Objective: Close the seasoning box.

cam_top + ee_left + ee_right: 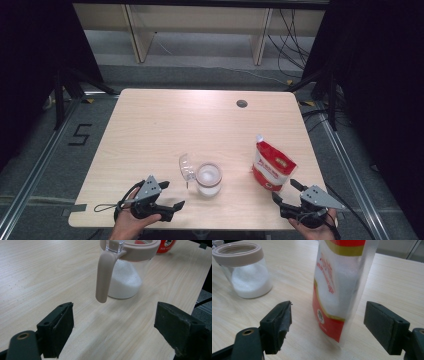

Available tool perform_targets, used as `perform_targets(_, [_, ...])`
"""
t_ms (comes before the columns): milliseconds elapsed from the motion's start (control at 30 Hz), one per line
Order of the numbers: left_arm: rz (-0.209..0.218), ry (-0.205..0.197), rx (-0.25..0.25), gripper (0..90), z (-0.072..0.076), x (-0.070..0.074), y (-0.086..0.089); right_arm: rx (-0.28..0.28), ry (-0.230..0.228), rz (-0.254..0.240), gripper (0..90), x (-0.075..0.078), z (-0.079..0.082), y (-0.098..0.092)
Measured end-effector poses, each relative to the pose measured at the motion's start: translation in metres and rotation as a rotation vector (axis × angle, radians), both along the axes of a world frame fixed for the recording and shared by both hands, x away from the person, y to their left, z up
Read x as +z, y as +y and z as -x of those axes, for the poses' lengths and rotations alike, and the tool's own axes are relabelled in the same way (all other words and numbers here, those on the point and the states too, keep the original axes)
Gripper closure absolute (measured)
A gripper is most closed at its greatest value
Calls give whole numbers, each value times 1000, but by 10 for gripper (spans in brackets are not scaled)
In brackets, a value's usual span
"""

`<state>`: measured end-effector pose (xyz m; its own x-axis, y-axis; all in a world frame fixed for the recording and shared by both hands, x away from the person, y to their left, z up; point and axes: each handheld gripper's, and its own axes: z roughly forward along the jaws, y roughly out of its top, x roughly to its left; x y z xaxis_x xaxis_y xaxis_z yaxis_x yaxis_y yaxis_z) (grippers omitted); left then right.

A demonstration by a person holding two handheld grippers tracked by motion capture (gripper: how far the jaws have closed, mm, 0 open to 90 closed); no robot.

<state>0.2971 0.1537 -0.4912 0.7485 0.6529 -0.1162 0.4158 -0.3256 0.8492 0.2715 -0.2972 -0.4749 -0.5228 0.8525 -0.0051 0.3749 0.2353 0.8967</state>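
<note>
A clear jar [208,180] with a beige rim holds white powder and stands near the table's front middle; its clear lid [187,167] hangs open to the left. In the left gripper view the jar [125,277] and its beige clasp [104,277] stand just beyond the open jaws. A red and white pouch [271,166] stands upright to the right. My left gripper [170,195] is open, a short way left of the jar. My right gripper [285,191] is open just in front of the pouch [339,290], which stands past the jaw tips, between their lines.
The light wooden table [165,125] has a round cable hole [242,103] at the back right. Wooden shelving [200,25] stands behind on the grey floor. Dark curtains hang on both sides.
</note>
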Motion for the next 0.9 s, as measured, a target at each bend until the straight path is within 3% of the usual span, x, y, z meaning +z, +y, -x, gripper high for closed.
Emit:
perform_targets(33, [0,2,-2,155,0,0,0,-24,26,-15,231,0,3,1])
perform_targets(67, [9,3,2,155,0,0,-1,-2,6,-2,230,0,1,-2])
perform_targets(100, [10,-1,4,155,1,0,-2,-35,26,-20,230,1,6,0])
perform_targets(167, [8,-4,7,155,1,1,-1,-7,-1,3,230,0,7,-2])
perform_targets(367, [1,-2,10,156,-2,1,0,2,10,7,229,-2,6,-3])
perform_targets(400, [-5,-2,13,155,-2,1,0,-13,34,1,229,-2,8,-1])
perform_targets(500, [-2,1,11,156,-2,1,0,4,2,30,229,-2,6,-3])
perform_targets(633, [8,4,8,176,-2,1,0,-8,32,12,229,-2,8,-1])
perform_targets(700, [7,3,9,216,-2,2,1,19,21,9,229,-3,5,-2])
perform_targets(800, [15,4,7,277,-1,4,1,15,26,18,229,-3,6,-1])
perform_targets(900, [22,-7,9,410,0,5,2,12,26,25,230,-3,6,-1])
